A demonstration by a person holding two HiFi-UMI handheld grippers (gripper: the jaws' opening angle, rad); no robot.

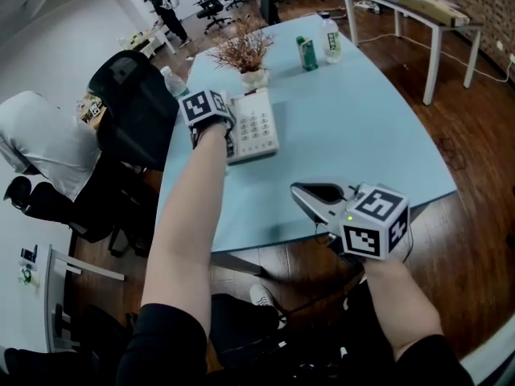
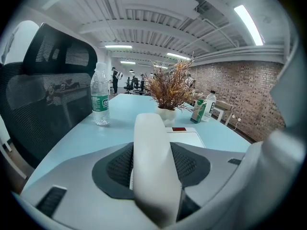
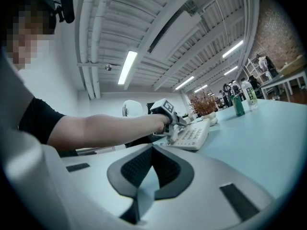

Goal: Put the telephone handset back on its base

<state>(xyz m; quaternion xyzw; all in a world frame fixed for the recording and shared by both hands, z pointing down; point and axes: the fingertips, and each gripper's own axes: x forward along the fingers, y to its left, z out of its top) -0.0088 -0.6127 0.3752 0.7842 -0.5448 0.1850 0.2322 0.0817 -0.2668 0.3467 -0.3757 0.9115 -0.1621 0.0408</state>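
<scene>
The white telephone base (image 1: 256,127) with its keypad lies on the light blue table (image 1: 362,135) in front of a dried plant. My left gripper (image 1: 224,132) sits over the base's left side, shut on the white handset (image 2: 152,157), which runs lengthwise between its jaws. In the head view the handset is mostly hidden under that gripper, so I cannot tell whether it touches the cradle. The base (image 2: 186,137) shows just beyond the handset. My right gripper (image 1: 312,193) hovers by the table's near edge, shut and empty. From the right gripper (image 3: 144,178) view, the base (image 3: 194,135) is ahead.
A dried plant in a white pot (image 1: 246,55) stands behind the phone, with a green carton (image 1: 306,53) and a water bottle (image 1: 331,39) farther back. Another bottle (image 1: 170,79) and a black mesh chair (image 1: 133,107) are at the table's left edge.
</scene>
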